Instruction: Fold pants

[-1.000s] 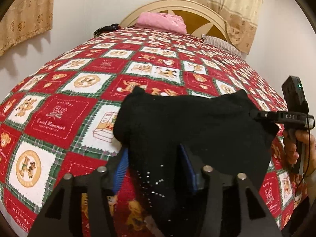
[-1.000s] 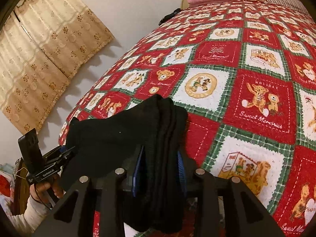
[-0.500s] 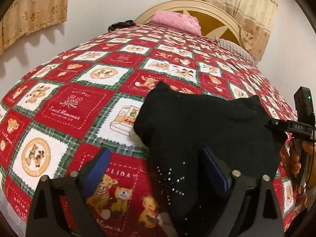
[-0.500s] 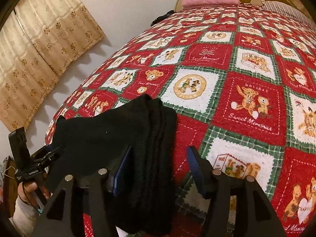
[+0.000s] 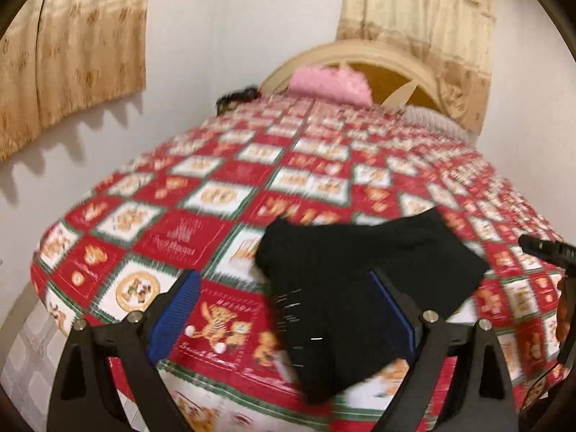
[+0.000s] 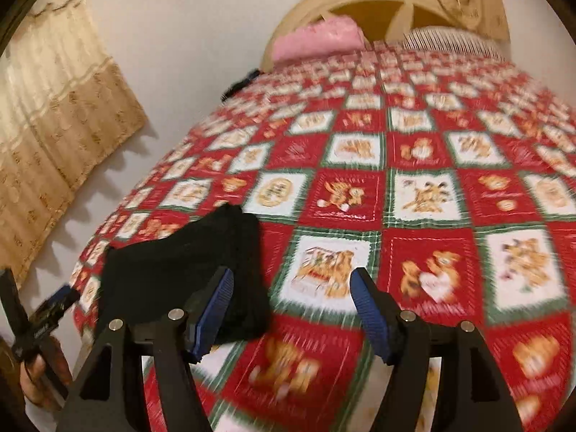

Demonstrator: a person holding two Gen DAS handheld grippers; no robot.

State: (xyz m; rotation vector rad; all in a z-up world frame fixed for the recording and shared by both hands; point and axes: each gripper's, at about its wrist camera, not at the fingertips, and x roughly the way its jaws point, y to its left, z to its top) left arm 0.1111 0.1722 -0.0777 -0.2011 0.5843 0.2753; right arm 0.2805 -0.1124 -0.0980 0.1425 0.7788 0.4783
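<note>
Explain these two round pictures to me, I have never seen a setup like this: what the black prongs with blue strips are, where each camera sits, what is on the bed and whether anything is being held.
There is no robot here. A person holds a two-finger tool in each hand, and each tool carries a wide-angle camera that looks forward along its fingers, which is why the pictures are round and bent.

One picture comes from the left hand-held gripper, the other from the right hand-held gripper. The black prongs are the fingers; the blue strips are their grip pads.

On the bed lies a red, white and green quilt with teddy bear squares. On it, near the foot of the bed, rest folded black pants. A pink pillow sits by the headboard.

Nothing is held: both pairs of fingers stand wide open, and the pants lie on the quilt. Both pictures are blurred.
</note>
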